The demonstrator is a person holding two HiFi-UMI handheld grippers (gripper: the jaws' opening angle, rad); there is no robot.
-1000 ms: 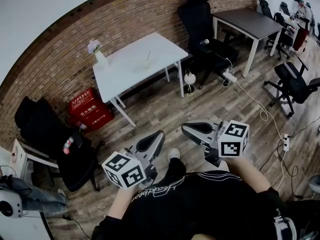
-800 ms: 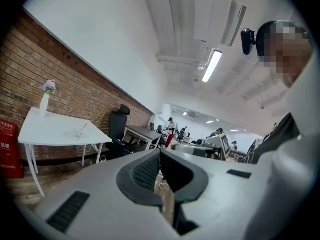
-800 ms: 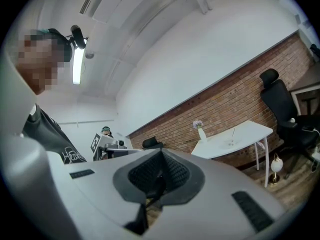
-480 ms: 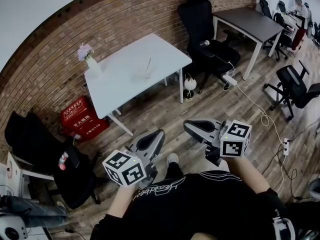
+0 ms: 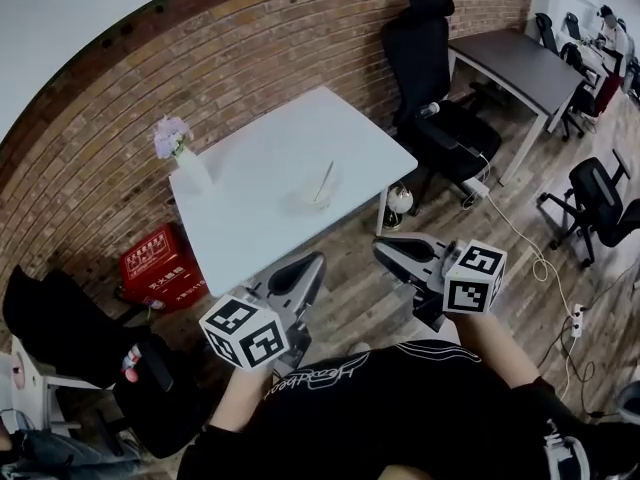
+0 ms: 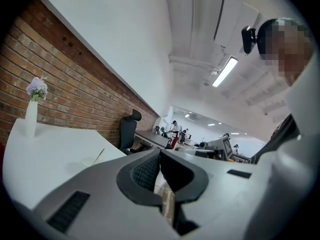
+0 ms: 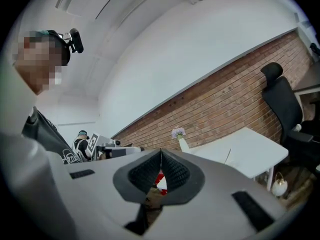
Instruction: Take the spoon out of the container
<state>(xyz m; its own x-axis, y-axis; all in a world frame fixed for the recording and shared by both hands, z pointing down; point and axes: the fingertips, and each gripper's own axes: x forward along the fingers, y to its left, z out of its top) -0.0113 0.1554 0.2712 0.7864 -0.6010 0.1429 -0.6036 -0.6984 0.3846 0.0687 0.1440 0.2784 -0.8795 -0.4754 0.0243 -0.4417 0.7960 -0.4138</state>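
A thin spoon point(image 5: 325, 180) leans in a small clear container point(image 5: 316, 194) on the white table point(image 5: 260, 218). Both grippers hover over the wooden floor in front of the person, short of the table's near edge. The left gripper point(image 5: 312, 264) is shut with nothing in it. Likewise shut and empty, the right gripper point(image 5: 386, 252) sits to its right. In the left gripper view the spoon point(image 6: 99, 155) shows far ahead, left of the closed jaws point(image 6: 160, 153). In the right gripper view the spoon point(image 7: 228, 155) stands right of the closed jaws point(image 7: 161, 153).
A white vase with purple flowers point(image 5: 180, 156) stands at the table's far left corner. A black office chair point(image 5: 436, 78) and a dark desk point(image 5: 530, 60) are to the right. A red box point(image 5: 160, 266) sits by the brick wall; another black chair point(image 5: 80, 343) at left.
The table with the container has come closer and shifted toward the middle of the head view. Both grippers stay shut and hold about the same place before the body.
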